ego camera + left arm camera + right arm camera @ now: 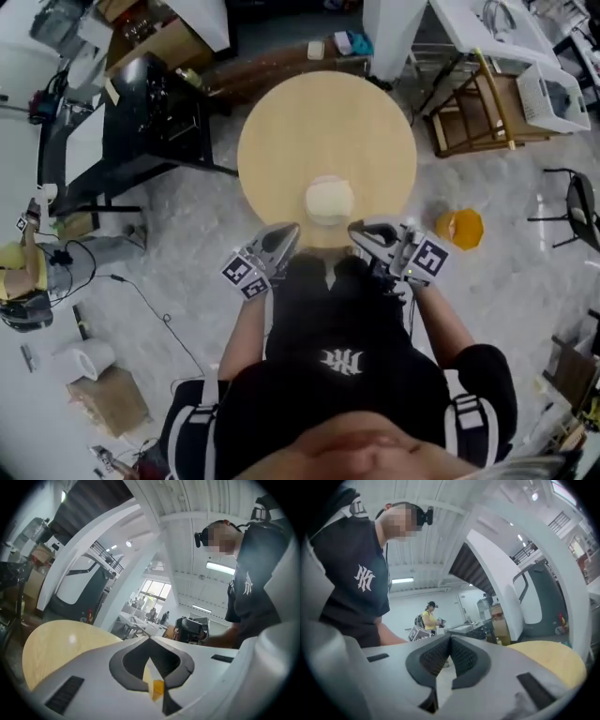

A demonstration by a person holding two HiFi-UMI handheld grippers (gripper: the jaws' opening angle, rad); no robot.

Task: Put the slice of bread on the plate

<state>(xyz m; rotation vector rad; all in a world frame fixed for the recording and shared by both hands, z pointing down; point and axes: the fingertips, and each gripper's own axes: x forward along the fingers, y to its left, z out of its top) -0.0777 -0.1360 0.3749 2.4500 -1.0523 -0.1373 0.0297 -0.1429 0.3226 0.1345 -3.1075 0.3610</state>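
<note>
I see the bread slice (330, 204) flat on the plate (325, 180), its long axis unclear. The left hand-held gripper (289, 232) and right hand-held gripper (358, 229) are closed and empty.

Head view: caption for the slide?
Left gripper and right gripper, shut, at the table's near edge, plate just ahead.

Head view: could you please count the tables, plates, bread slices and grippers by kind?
Round table: 1
Plate: 1
Bread slice: 1
Grippers: 2 (left gripper, right gripper)
Total: 5
</note>
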